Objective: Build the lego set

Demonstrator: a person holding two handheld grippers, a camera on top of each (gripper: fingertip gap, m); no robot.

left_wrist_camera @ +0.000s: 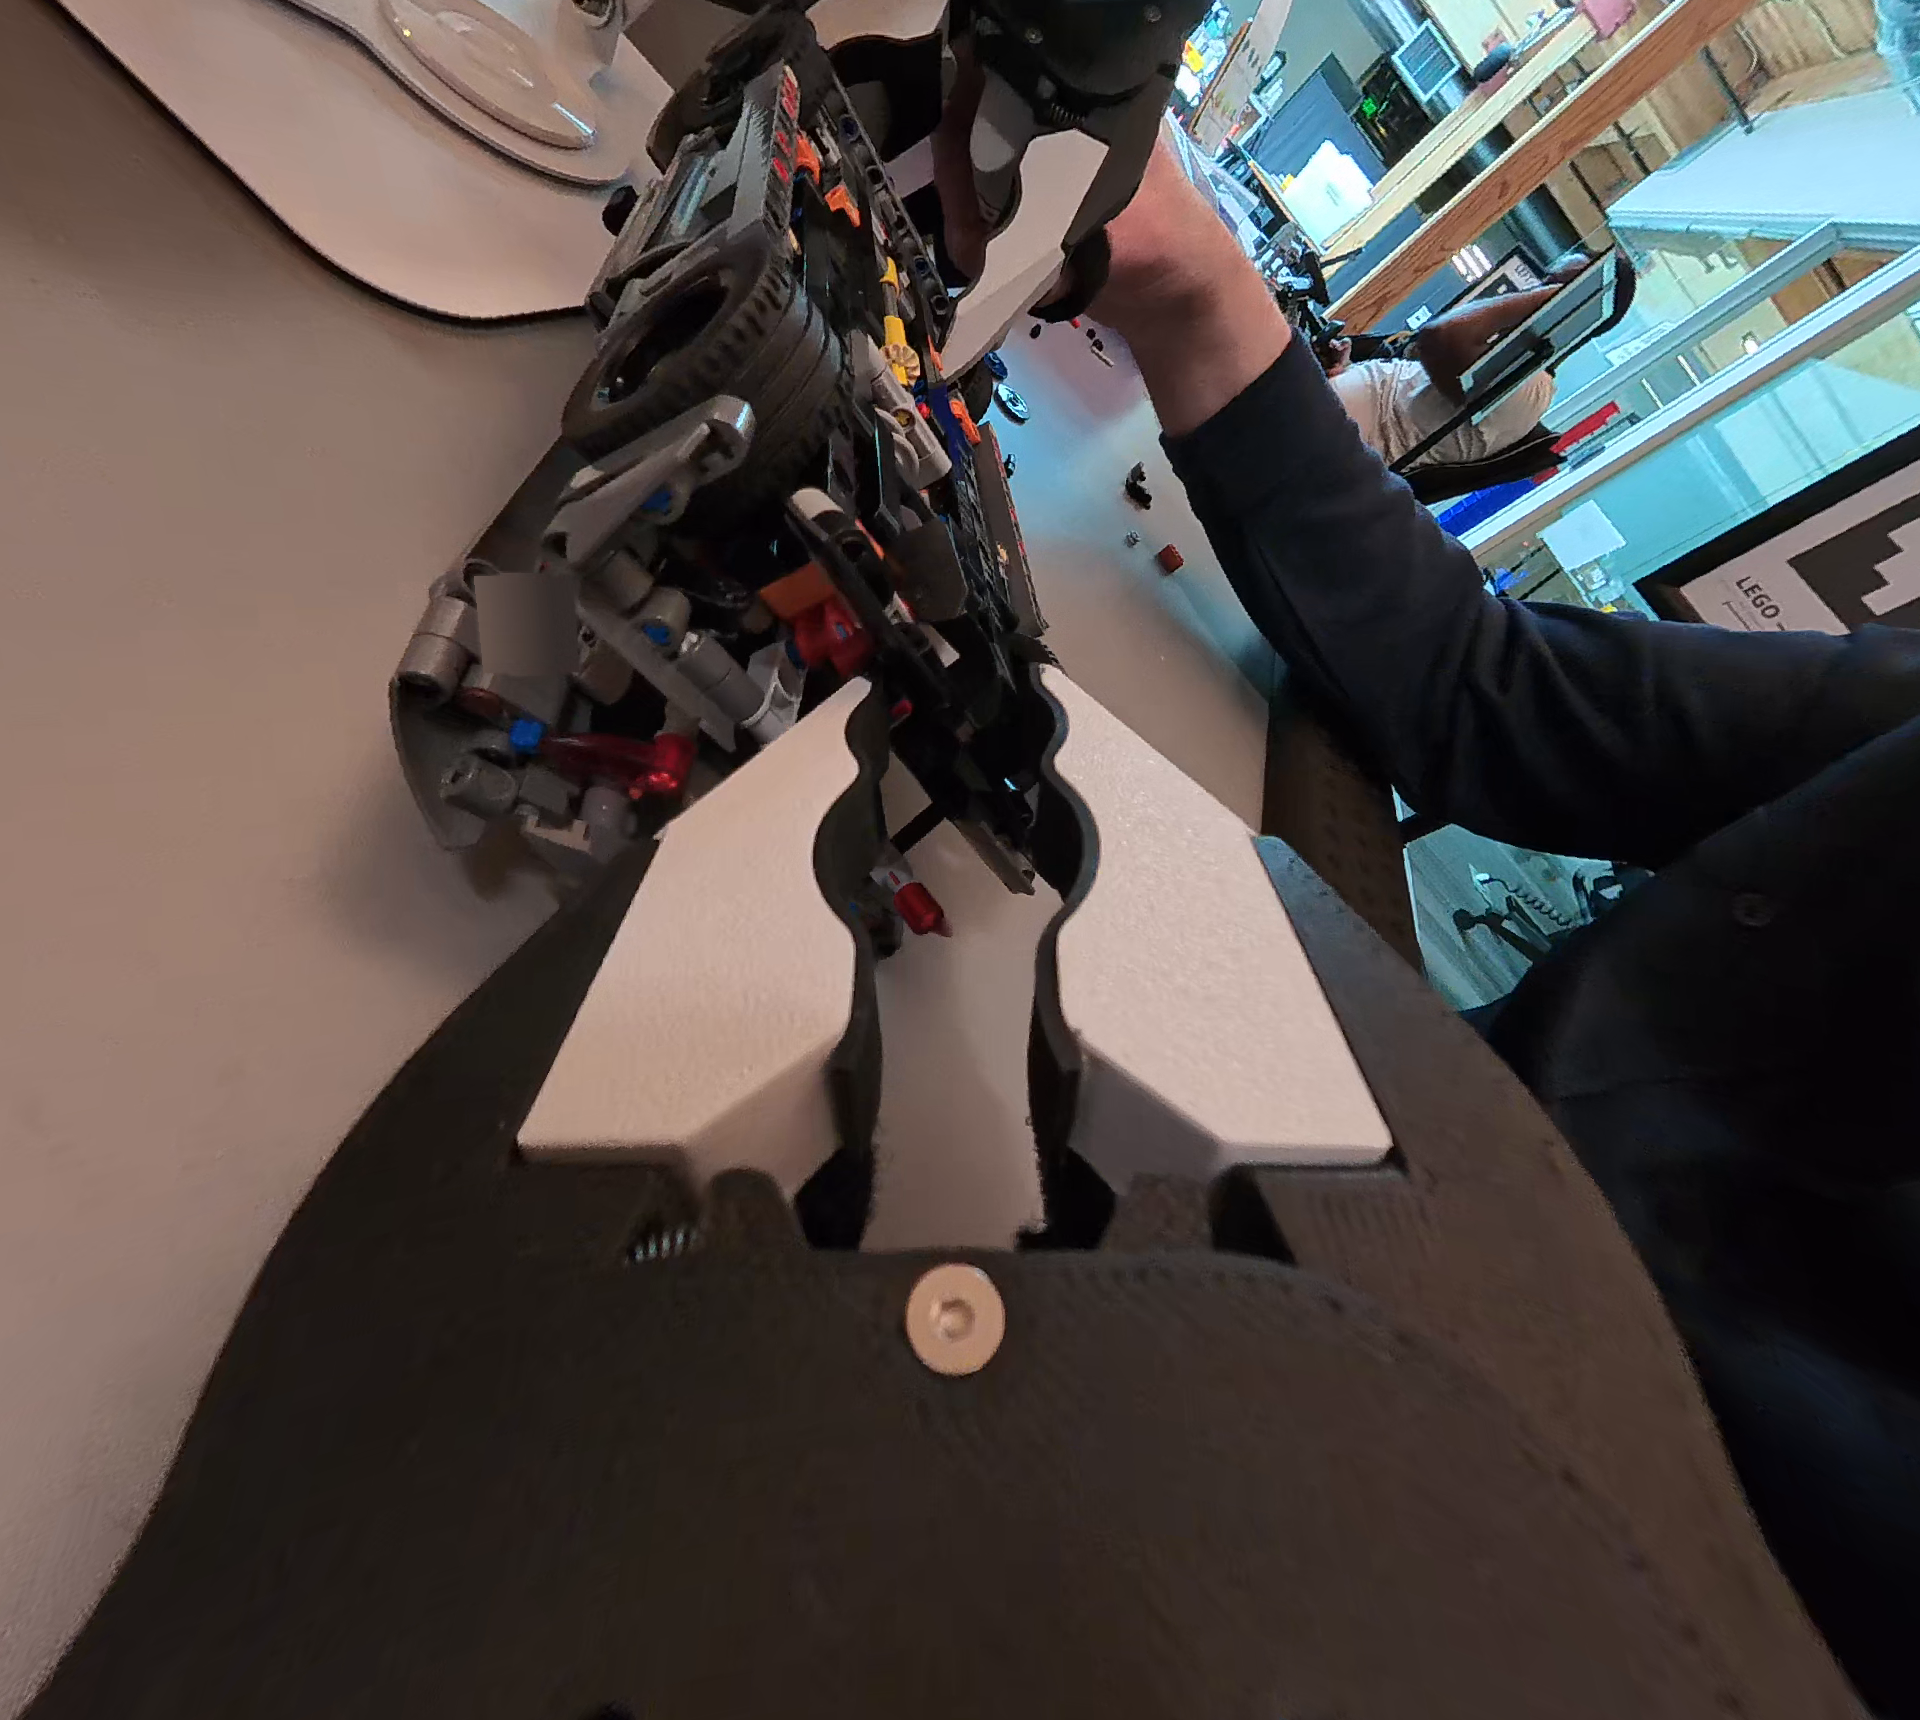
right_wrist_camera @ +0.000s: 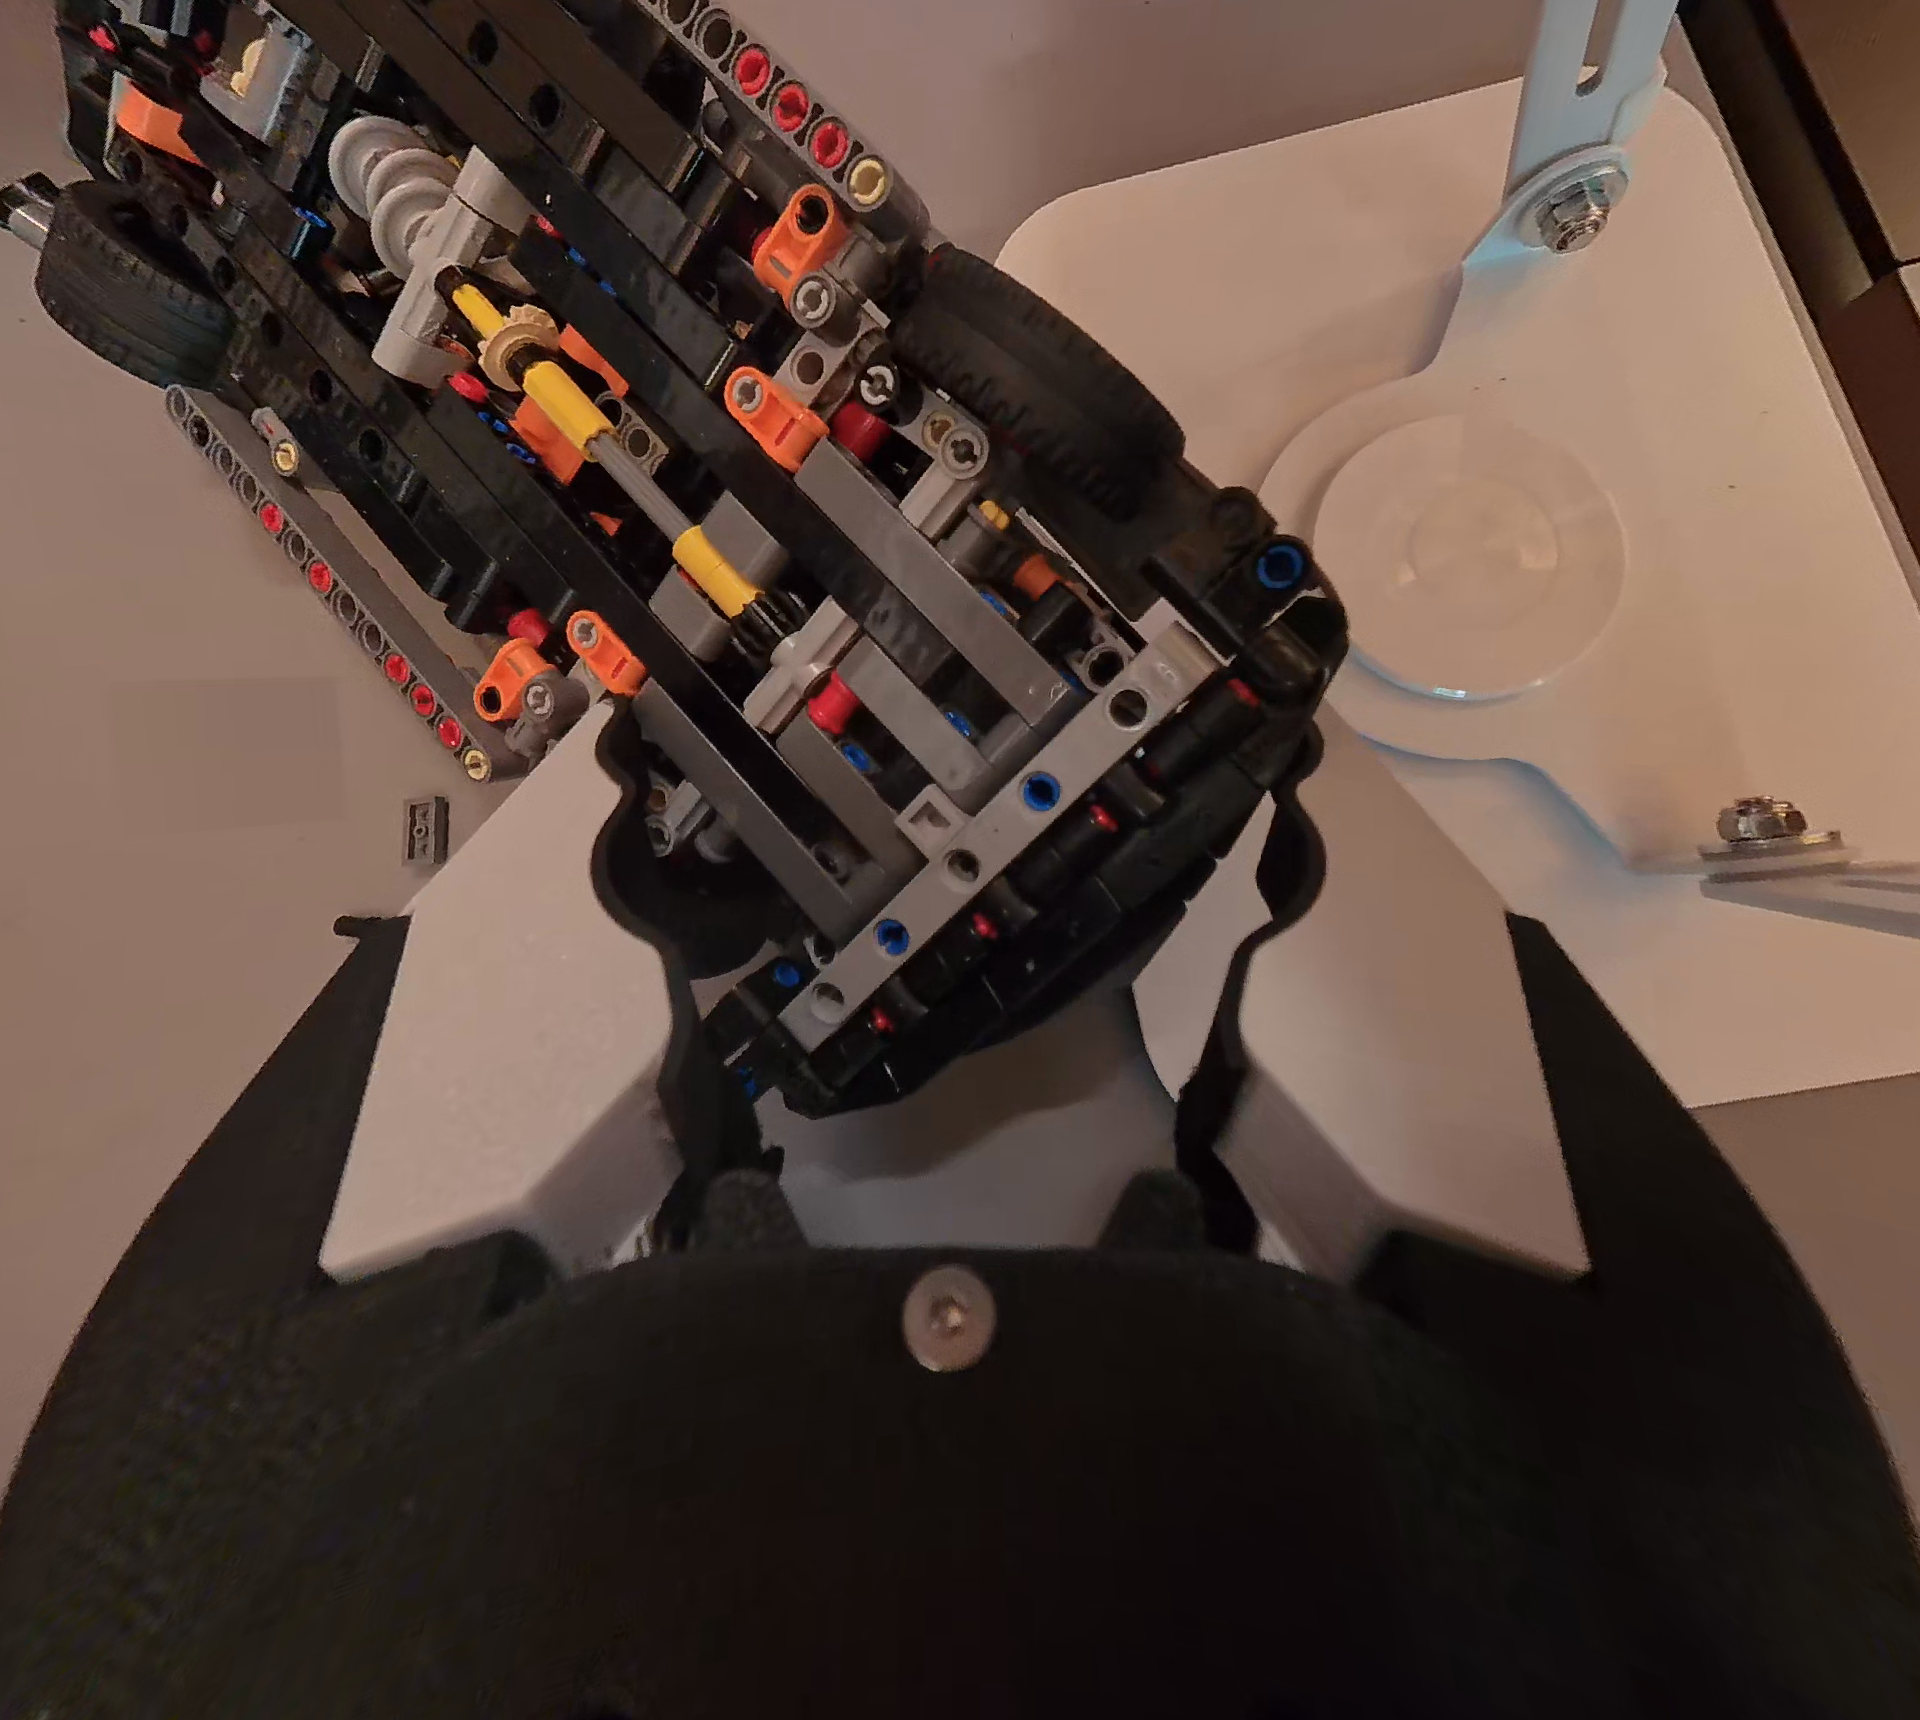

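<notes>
My left tongs point(left_wrist_camera: 961, 777) close on the near end of the lego car point(left_wrist_camera: 790, 444), a long black and grey chassis with orange, yellow, red and blue pins. The car stands tipped on its side, stretching away from these tongs toward my right tongs point(left_wrist_camera: 997, 299), which meet its far end. How firmly the left fingers bite is hard to judge, because the dark edge of the car fills the gap between them and hides the contact.

In the right wrist view, my right tongs point(right_wrist_camera: 961, 901) straddle the end of the car point(right_wrist_camera: 665, 382), its underside of beams and axles facing the camera. The left finger presses against the grey frame; the right finger point(right_wrist_camera: 1382, 964) sits close to the black bumper, but I cannot tell whether it touches. A black tyre point(right_wrist_camera: 1039, 382) lies just beyond the right finger, another tyre point(right_wrist_camera: 130, 299) far off to the left, and the car's far end is cut off by the picture's edge.

A small grey plate point(right_wrist_camera: 424, 829) lies on the table point(right_wrist_camera: 187, 631) just left of the right tongs. Beyond the right finger sits a white base plate point(right_wrist_camera: 1558, 268) with a clear disc point(right_wrist_camera: 1465, 548) and a pale metal bracket point(right_wrist_camera: 1600, 39), cut off at the top.

The table is pale grey. A few tiny loose pieces point(left_wrist_camera: 1143, 517) lie to the right of the car, too small to identify. My dark sleeve point(left_wrist_camera: 1455, 631) crosses on the right; behind it, a bright workshop with wooden beams is blurred.
</notes>
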